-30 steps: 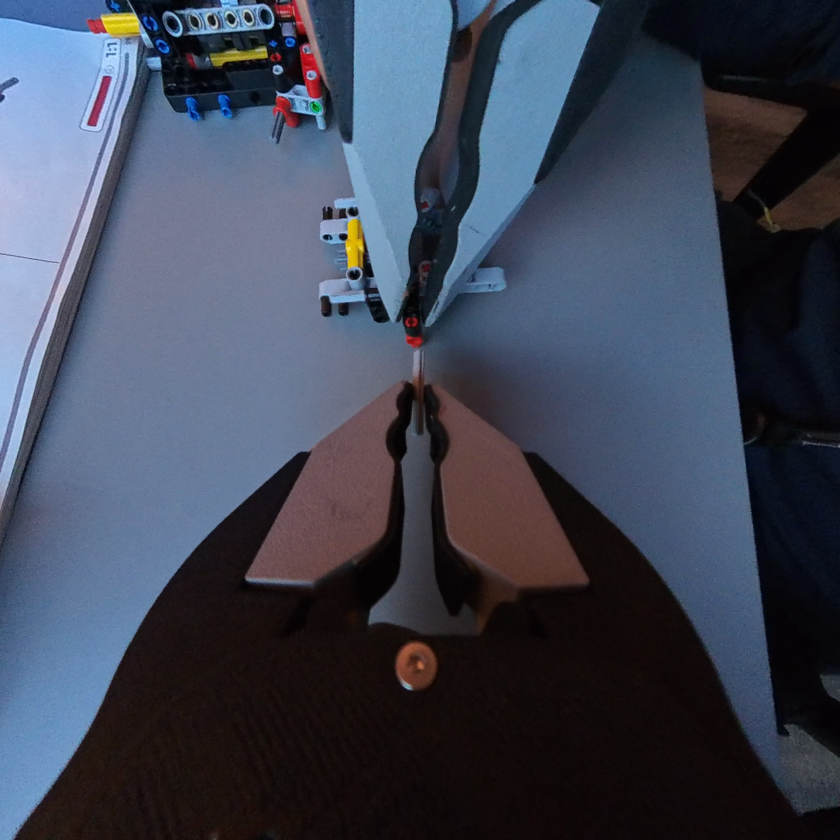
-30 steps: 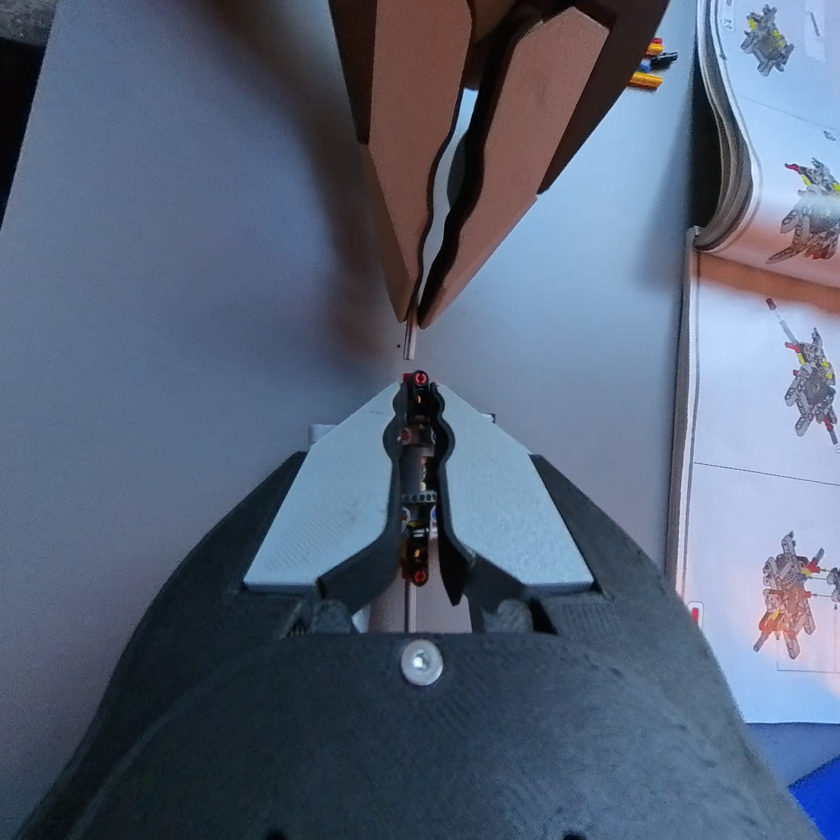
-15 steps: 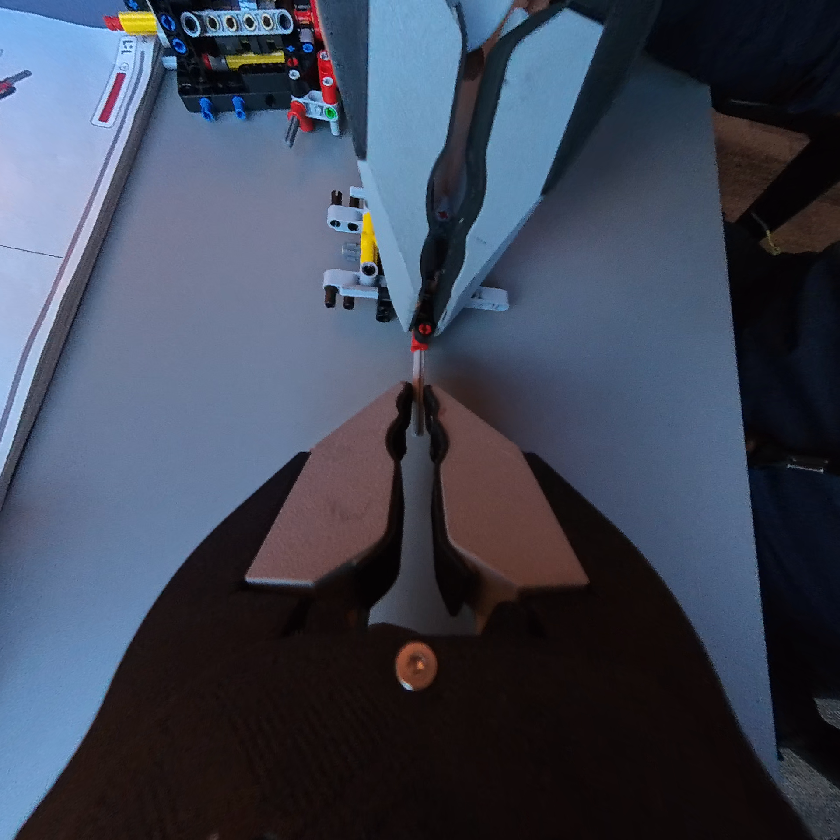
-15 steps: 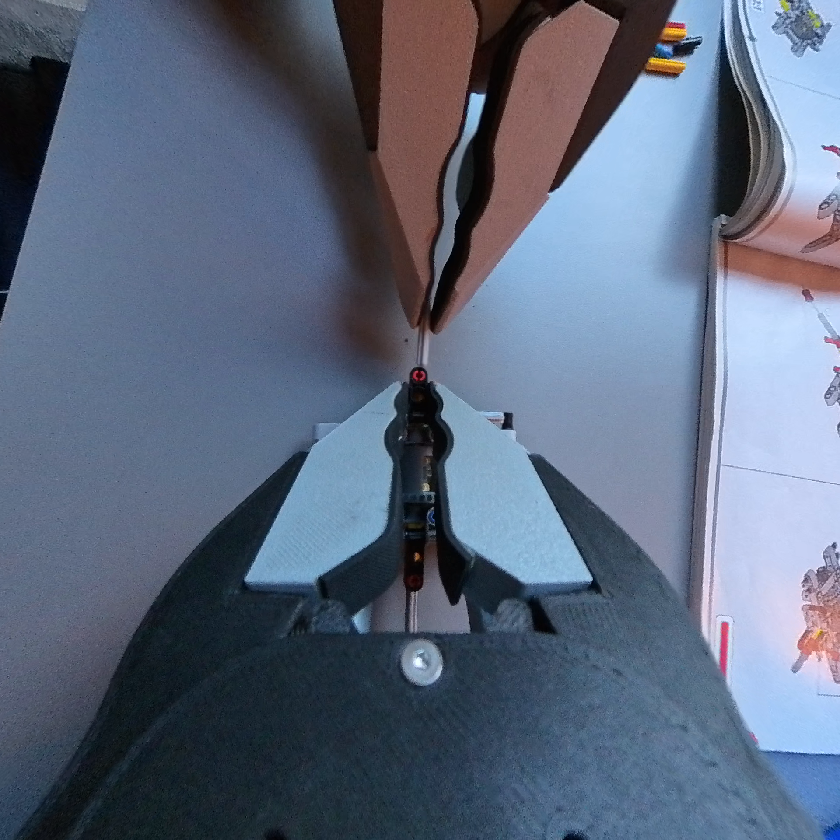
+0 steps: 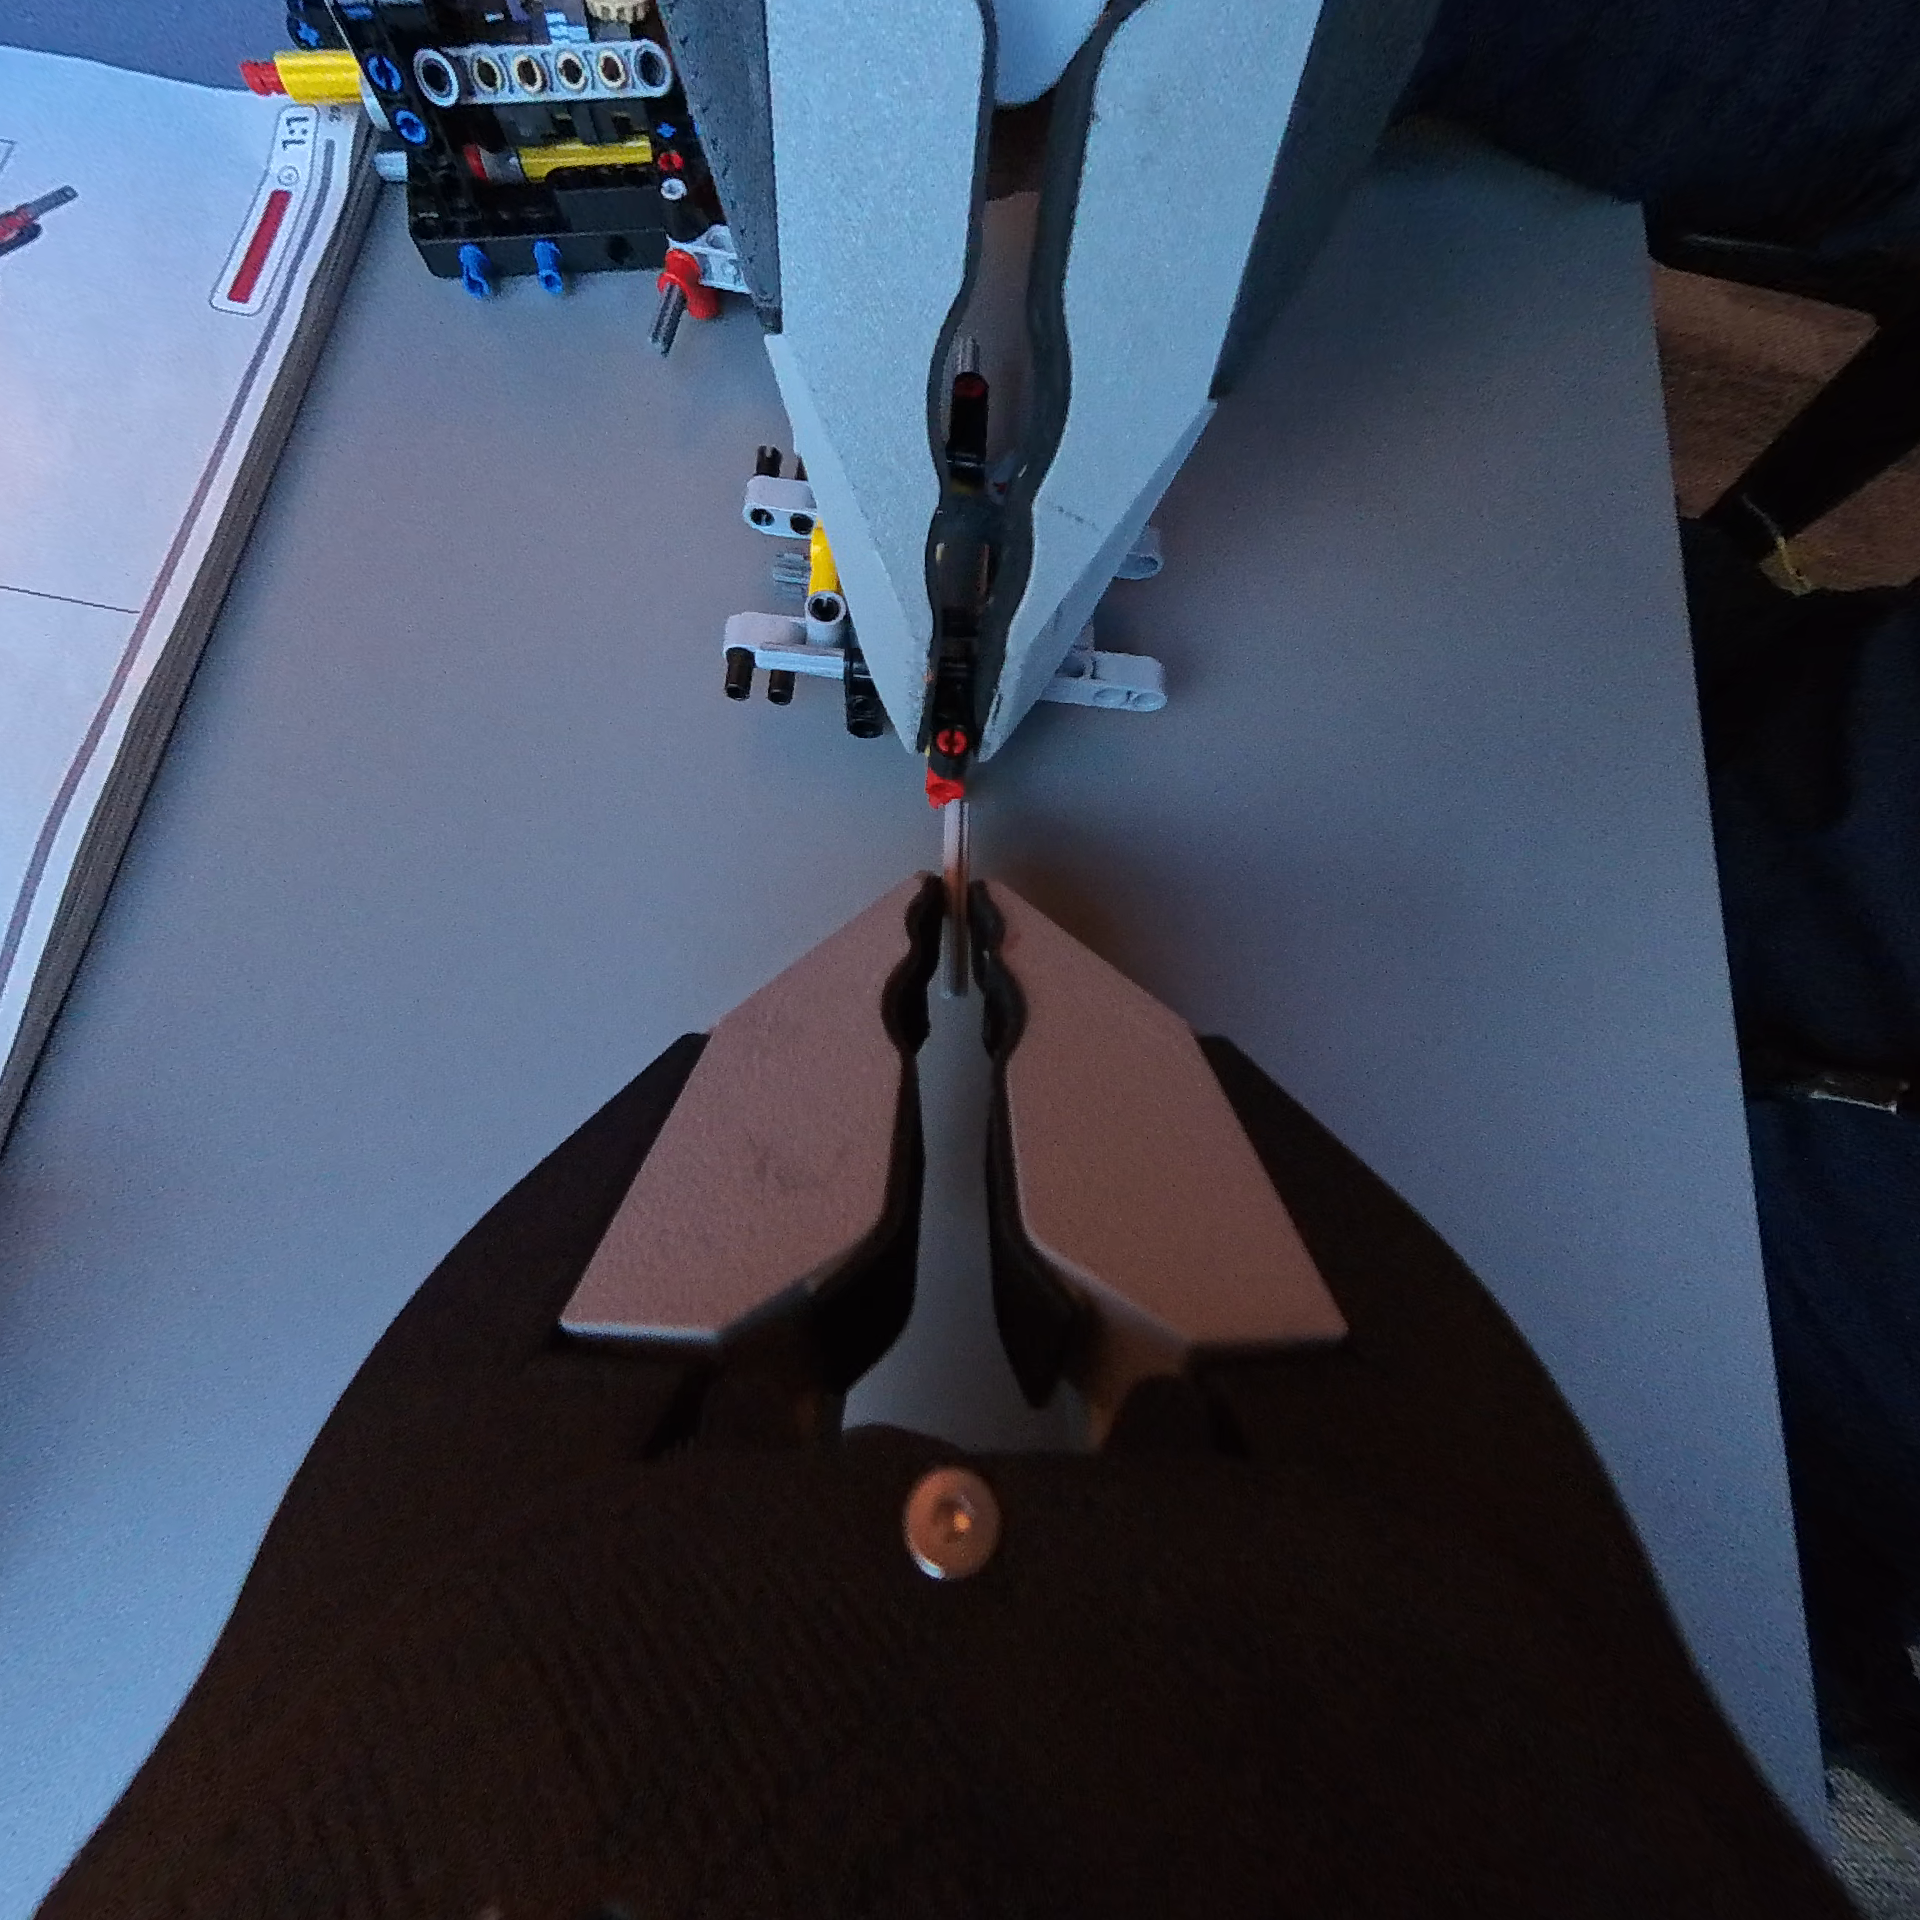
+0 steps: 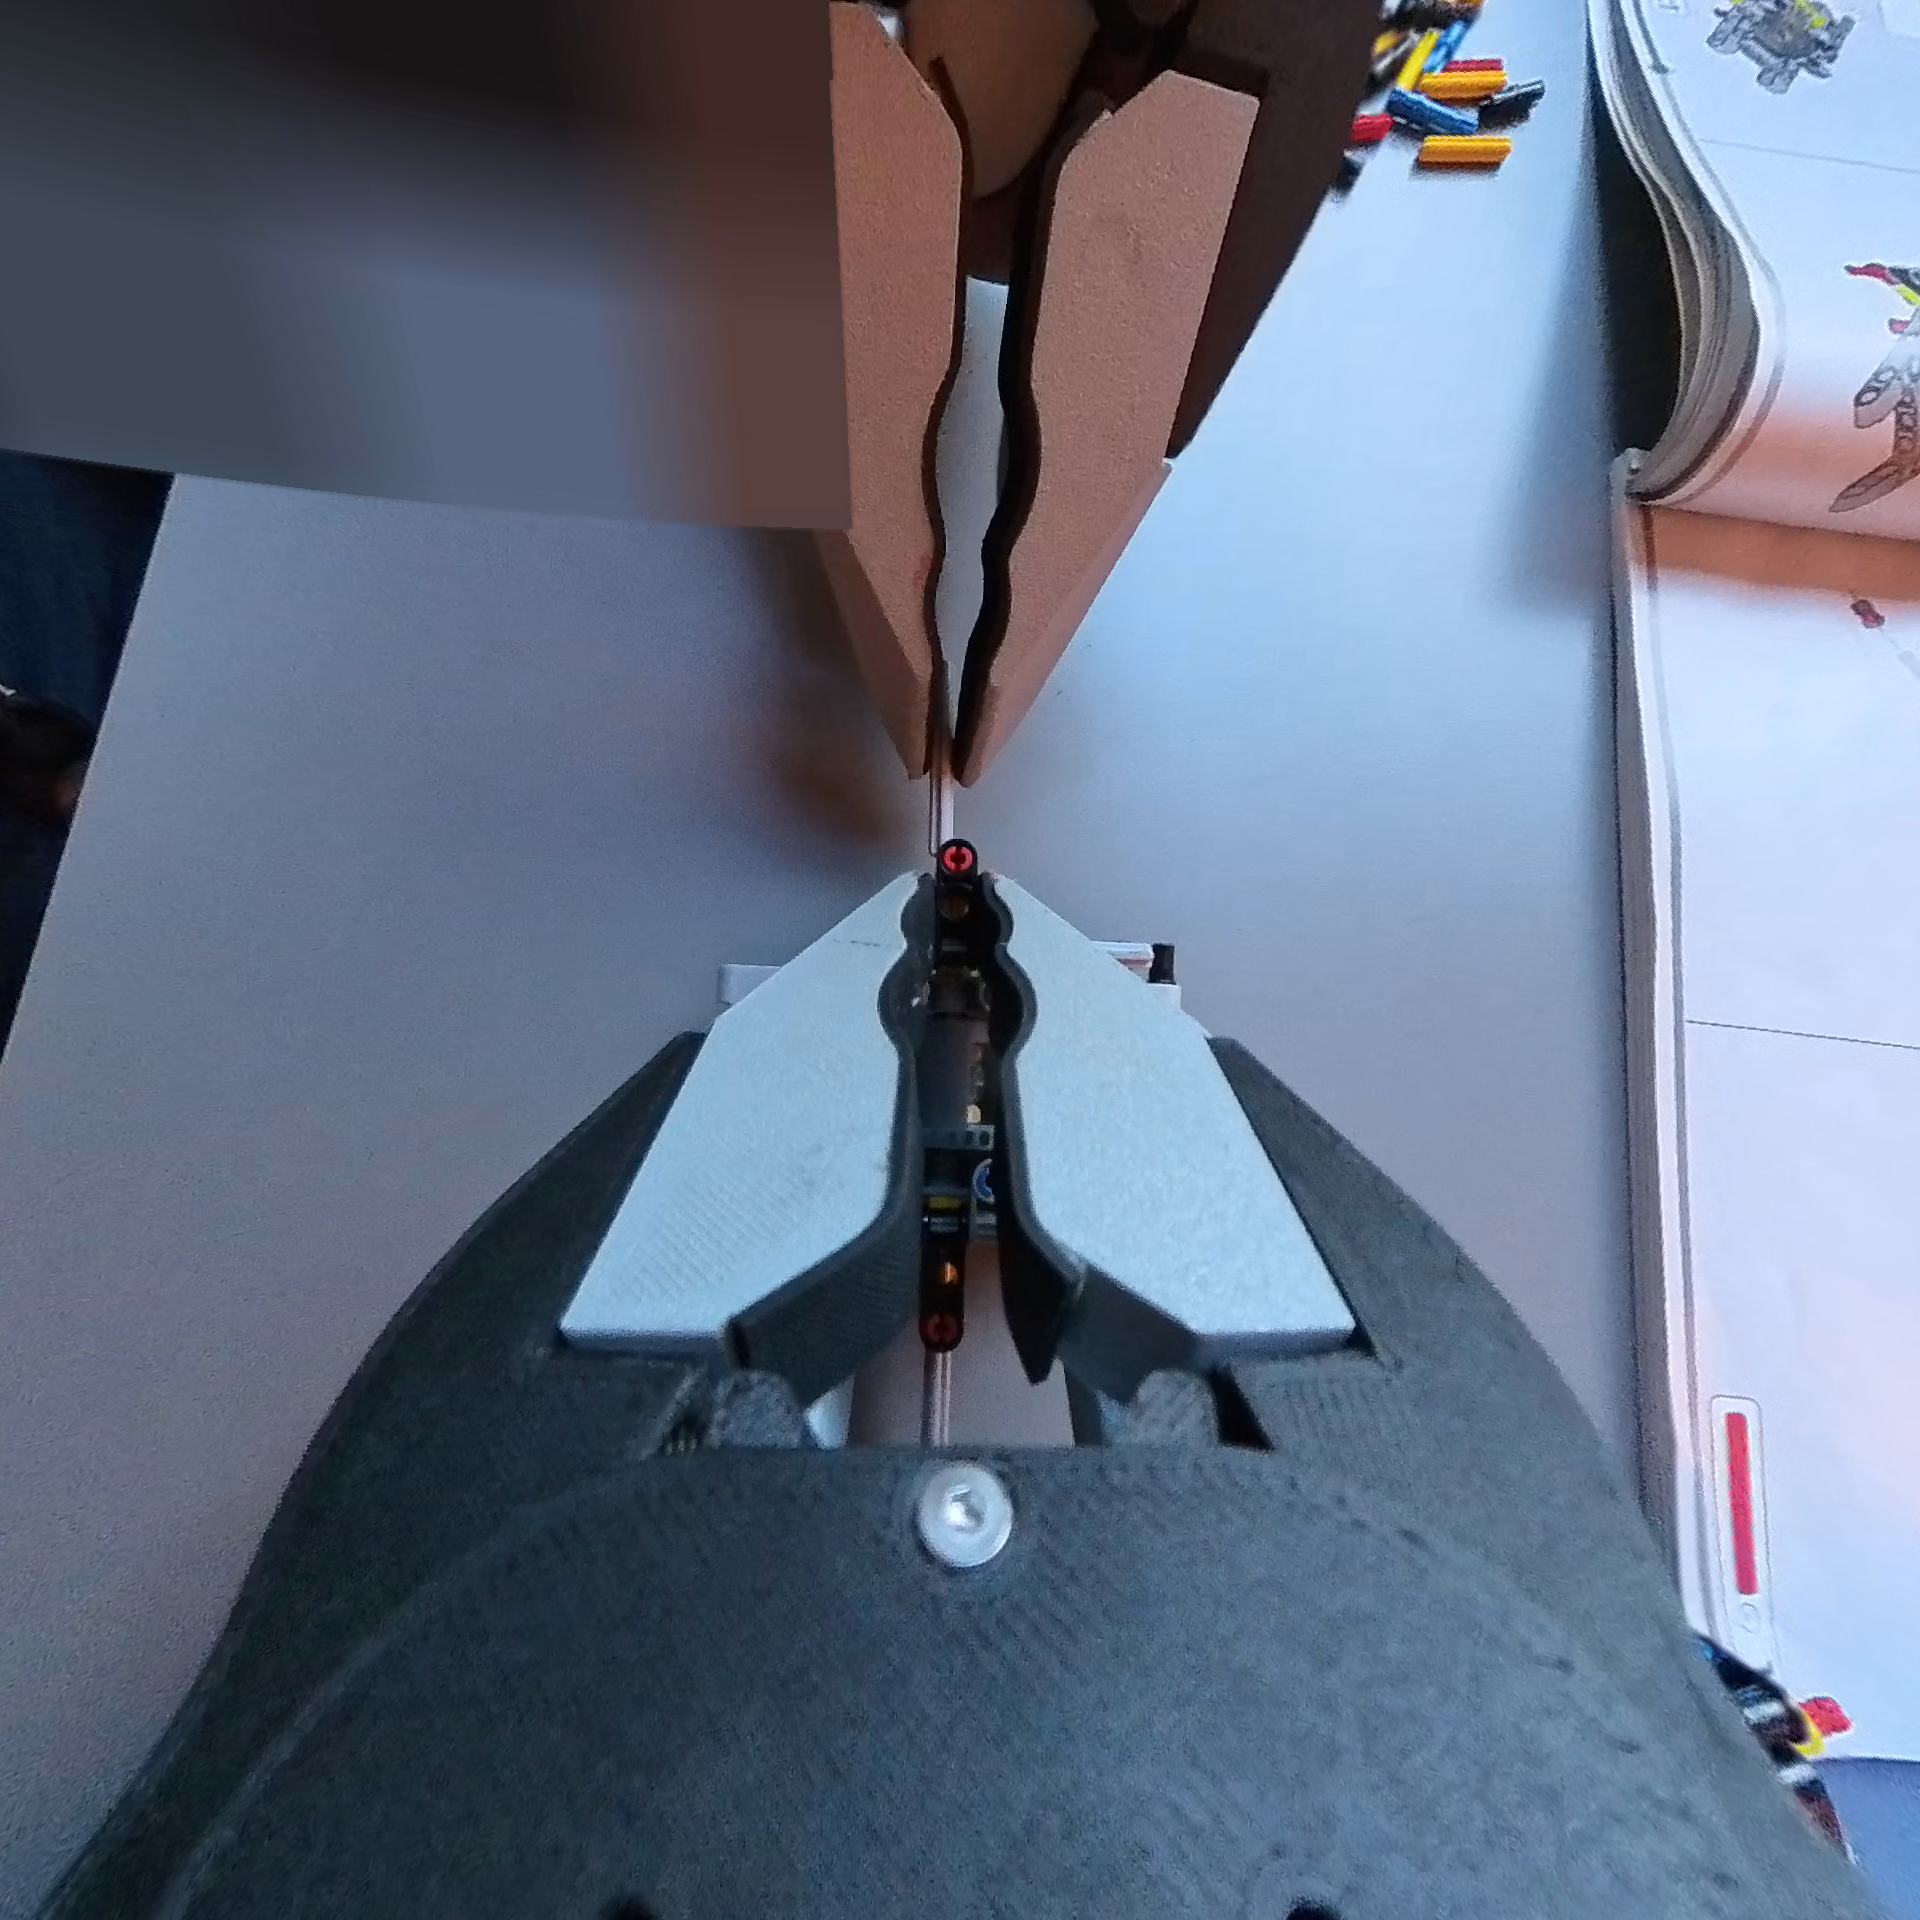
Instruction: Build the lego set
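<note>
My left gripper (image 5: 954, 883) is shut on a thin grey axle rod (image 5: 955, 847) that sticks out ahead of its brown fingertips. My right gripper (image 6: 956, 878) faces it and is shut on a slim black assembly with red pins (image 6: 951, 1039). The assembly also shows in the left wrist view (image 5: 961, 582), running up between the pale grey fingers of the right gripper (image 5: 951, 743). The rod's far tip meets the red end piece (image 5: 943, 787) of the assembly. In the right wrist view the left gripper (image 6: 940, 774) holds the rod (image 6: 943, 810) just above the red pin (image 6: 956, 857). Both hover over the grey table (image 5: 416, 831).
A small grey, yellow and black sub-assembly (image 5: 800, 582) lies under the right gripper. A larger black model (image 5: 540, 156) stands at the back left beside an open instruction booklet (image 5: 125, 364). Loose pieces (image 6: 1444, 104) lie far off. The table's edge (image 5: 1704, 831) runs on the right. My two grippers' fingertips are within a few centimetres of each other. The right tips stand about 15 cm off the larger black model (image 5: 540, 156).
The rod and the assembly's red end were apart a second ago; the two grippers closed in and the rod tip now meets the red end. Both grasps stayed as they were.
</note>
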